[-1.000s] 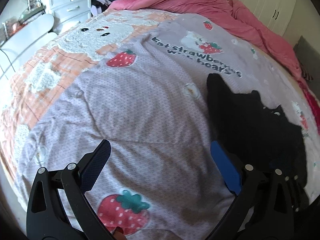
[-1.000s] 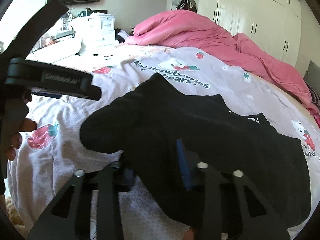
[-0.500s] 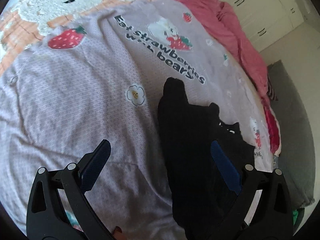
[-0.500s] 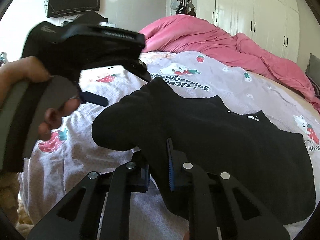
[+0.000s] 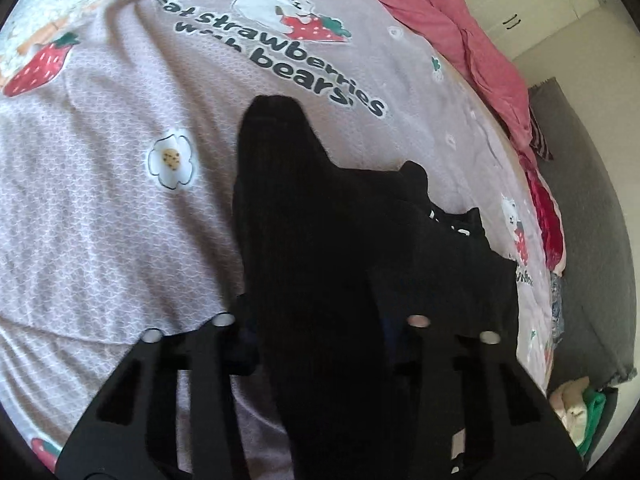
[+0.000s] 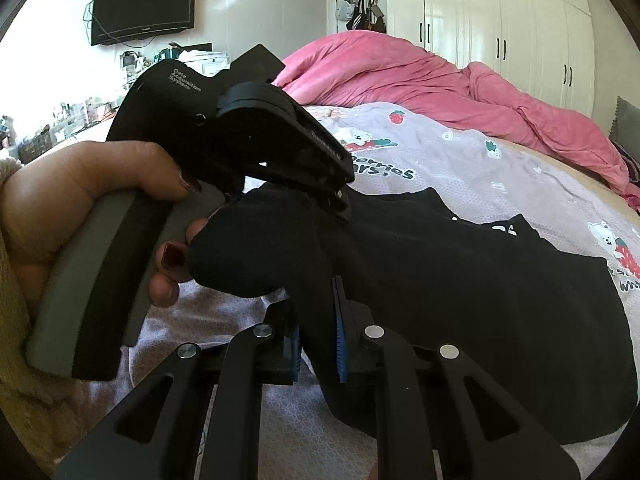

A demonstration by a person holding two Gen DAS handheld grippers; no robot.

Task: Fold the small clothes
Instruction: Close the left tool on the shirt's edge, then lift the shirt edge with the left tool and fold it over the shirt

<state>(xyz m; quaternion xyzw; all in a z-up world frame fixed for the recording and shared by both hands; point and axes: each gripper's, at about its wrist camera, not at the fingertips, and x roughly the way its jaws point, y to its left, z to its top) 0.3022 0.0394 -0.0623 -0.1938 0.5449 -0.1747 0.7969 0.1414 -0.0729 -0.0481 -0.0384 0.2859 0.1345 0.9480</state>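
Note:
A small black garment (image 5: 320, 220) lies spread on the strawberry-print bedsheet (image 5: 120, 220), one sleeve pointing away toward the printed words. My left gripper (image 5: 320, 320) points steeply down over that sleeve. Its jaws are closing, and the black cloth fills the gap between them. In the right wrist view a hand (image 6: 80, 200) holds the left gripper (image 6: 340, 200), whose tip rests on the raised sleeve of the garment (image 6: 460, 280). My right gripper (image 6: 318, 332) is shut on a fold of the same garment, its blue pads (image 6: 340, 336) pinching the cloth.
A rumpled pink duvet (image 6: 400, 80) is piled at the far side of the bed. White wardrobes (image 6: 500, 32) and a wall television (image 6: 144, 8) stand behind it. A grey mat (image 5: 580, 240) and some clothes (image 5: 588, 408) lie past the bed's right edge.
My left gripper swung right from bare sheet to over the black garment, tilted down, and its wide jaws narrowed around the sleeve. The right gripper's jaws narrowed onto the fold and stayed in place.

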